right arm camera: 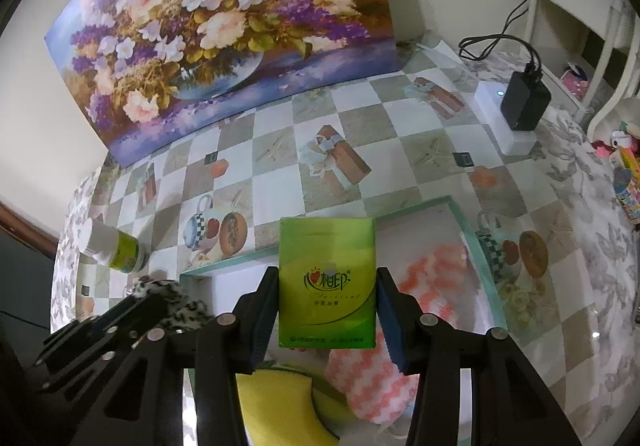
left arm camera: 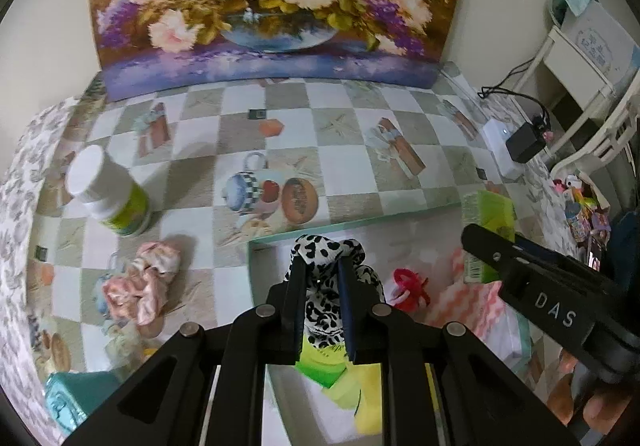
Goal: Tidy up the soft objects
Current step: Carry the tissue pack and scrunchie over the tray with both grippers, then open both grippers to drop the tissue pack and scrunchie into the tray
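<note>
Scrunchie left of tray, jar behind.

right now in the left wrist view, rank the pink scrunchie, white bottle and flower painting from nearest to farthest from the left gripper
1. pink scrunchie: on the tablecloth just left of the left gripper, which holds the leopard-print scrunchie.
2. white bottle: farther back on the left, tilted in this view.
3. flower painting: against the wall at the table's far edge.

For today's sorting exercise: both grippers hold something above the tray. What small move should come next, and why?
Probably lower the left gripper and release the leopard-print scrunchie into the tray; it already hangs above the sponge inside, while the pink scrunchie still waits outside.
</note>
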Action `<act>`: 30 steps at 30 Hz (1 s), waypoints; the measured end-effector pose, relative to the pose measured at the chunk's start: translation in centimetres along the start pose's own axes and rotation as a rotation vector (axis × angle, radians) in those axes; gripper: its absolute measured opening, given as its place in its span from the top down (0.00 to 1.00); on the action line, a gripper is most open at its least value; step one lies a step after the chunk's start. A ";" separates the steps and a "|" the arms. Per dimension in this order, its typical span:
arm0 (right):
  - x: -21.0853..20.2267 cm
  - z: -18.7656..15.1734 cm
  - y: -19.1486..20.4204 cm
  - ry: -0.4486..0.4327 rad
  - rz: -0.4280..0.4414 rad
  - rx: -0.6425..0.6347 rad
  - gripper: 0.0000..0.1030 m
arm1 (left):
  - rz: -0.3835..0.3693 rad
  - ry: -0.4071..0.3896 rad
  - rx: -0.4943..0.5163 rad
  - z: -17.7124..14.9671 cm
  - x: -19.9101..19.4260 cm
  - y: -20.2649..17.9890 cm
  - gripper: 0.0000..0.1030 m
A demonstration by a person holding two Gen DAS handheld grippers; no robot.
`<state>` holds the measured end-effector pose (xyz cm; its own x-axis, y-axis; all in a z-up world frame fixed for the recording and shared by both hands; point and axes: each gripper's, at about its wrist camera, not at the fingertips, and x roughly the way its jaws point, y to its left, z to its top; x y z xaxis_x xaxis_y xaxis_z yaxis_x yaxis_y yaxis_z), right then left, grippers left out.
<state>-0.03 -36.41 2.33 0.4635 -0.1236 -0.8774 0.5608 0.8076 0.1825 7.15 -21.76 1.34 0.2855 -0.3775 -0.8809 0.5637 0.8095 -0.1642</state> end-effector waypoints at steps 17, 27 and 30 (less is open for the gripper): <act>5.1 -1.2 0.5 0.101 -0.004 -0.036 0.52 | 0.003 0.020 -0.069 -0.1 4.4 1.7 0.85; 7.2 -1.7 -0.2 0.151 -0.019 -0.022 0.52 | 0.003 0.072 -0.085 -0.6 6.6 1.9 0.85; 7.7 -1.8 -0.4 0.163 -0.027 -0.013 0.52 | 0.008 0.078 -0.077 -0.7 6.8 1.8 0.85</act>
<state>2.06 -36.66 -5.32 0.3299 -0.0509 -0.9426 0.5620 0.8129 0.1528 9.55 -22.61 -5.23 0.2272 -0.3369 -0.9137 0.4995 0.8457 -0.1876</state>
